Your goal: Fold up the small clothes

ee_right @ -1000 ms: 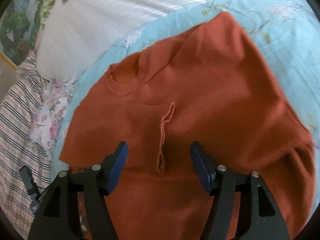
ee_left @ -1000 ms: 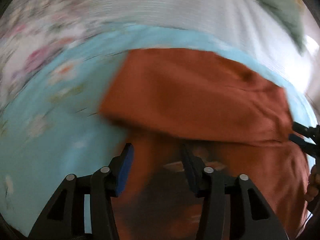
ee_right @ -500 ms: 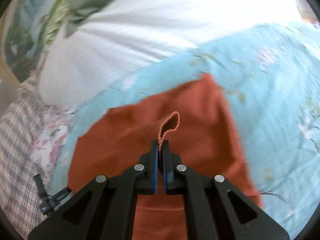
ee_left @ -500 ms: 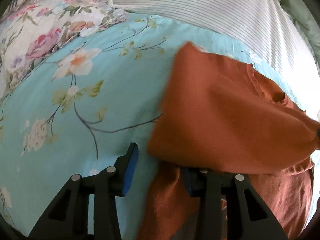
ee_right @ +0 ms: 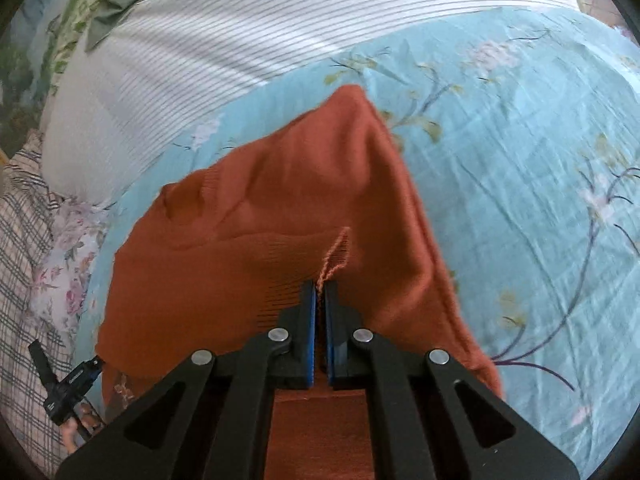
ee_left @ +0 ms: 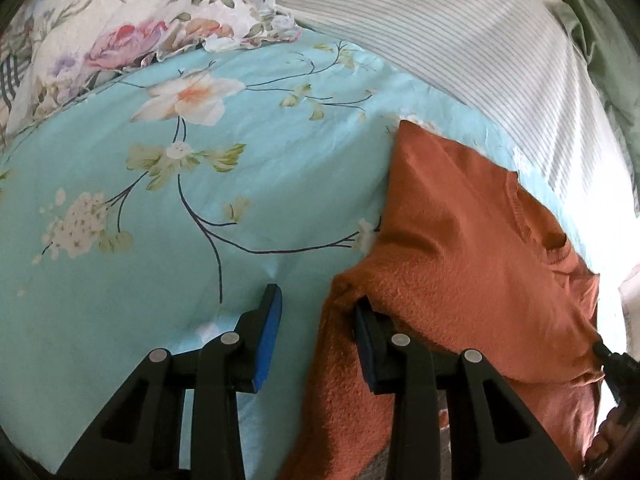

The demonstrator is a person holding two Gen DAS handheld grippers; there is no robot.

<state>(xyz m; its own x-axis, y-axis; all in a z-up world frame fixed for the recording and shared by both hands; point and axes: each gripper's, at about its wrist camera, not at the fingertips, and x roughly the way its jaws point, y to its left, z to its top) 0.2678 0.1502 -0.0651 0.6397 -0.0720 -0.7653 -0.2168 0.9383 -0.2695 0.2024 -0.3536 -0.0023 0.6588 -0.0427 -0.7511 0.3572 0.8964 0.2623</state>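
A rust-orange knit sweater (ee_right: 280, 216) lies on a light blue floral bedsheet (ee_right: 540, 160). My right gripper (ee_right: 319, 292) is shut on a ribbed edge of the sweater and holds it lifted, so the cloth drapes down from the pinch. In the left wrist view the sweater (ee_left: 460, 248) fills the right side, neckline up. My left gripper (ee_left: 316, 312) is open at the sweater's left edge; its right finger is under a fold of the knit, its left finger over bare sheet.
A white striped pillow (ee_right: 240, 40) lies beyond the sweater. A floral pillow (ee_left: 120, 28) is at far left in the left wrist view. Plaid bedding (ee_right: 20, 248) lies at the left, green fabric (ee_left: 600, 40) at the far corner.
My right gripper went from open over the sweater to shut on its ribbed edge and lifted it. My left gripper shifted left to the sweater's edge and stayed open.
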